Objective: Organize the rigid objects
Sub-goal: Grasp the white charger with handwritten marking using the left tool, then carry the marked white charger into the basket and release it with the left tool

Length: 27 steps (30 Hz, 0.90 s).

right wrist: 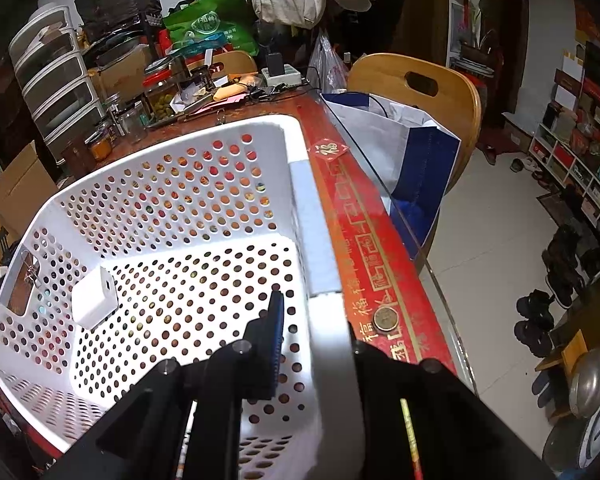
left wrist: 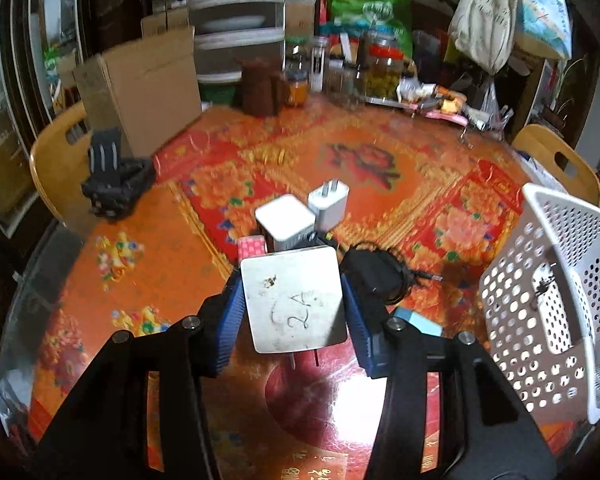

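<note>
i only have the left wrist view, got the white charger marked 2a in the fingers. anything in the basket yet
Observer: Yes, one small white charger lies on the basket floor, near the wall with the handle cutout.
Operator: what is the right gripper doing
Observer: The right gripper is shut on the basket's rim, one finger inside, the other outside.
Operator: anything on the table past the basket
Observer: A coin lies on the red table edge just beyond that rim.
</note>
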Motion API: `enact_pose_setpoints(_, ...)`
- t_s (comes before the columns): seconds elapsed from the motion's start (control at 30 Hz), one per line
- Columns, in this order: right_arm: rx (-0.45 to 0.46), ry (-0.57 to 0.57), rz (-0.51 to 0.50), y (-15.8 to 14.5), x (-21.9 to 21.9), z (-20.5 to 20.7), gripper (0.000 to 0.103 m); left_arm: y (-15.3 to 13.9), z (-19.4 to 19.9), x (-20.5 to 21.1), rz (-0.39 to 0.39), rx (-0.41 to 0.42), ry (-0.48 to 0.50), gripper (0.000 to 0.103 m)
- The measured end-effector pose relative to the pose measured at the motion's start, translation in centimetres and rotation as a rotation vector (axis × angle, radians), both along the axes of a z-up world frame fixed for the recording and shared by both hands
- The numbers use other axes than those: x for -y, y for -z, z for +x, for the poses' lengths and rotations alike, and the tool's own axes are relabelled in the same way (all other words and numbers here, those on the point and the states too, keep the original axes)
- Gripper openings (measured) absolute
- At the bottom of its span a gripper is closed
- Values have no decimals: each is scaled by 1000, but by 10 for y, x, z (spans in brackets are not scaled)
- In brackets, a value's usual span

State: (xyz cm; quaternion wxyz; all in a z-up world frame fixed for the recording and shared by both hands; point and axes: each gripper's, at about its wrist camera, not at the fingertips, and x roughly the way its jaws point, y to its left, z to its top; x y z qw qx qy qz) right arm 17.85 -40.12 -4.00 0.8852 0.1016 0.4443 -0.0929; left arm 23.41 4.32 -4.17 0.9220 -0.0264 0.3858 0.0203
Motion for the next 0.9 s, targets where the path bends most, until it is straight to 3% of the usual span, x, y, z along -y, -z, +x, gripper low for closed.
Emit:
enact_pose_setpoints(0.3,0,-3,-3,0,0,-1,13,-47,-21,21,96,109,0,45)
enact_pose_setpoints(0.47,-3,-5,-5,0,0,0,13,-78,-33,49,141,173,46,45)
enact_pose_setpoints(0.7,-2,-5,-5,0,0,0,13,-112,-37,107,189,198,121,45)
enact_pose_setpoints(0.9,-4,-9,-10,1,-2,-1,13,-118,-40,191,309,176,281,45)
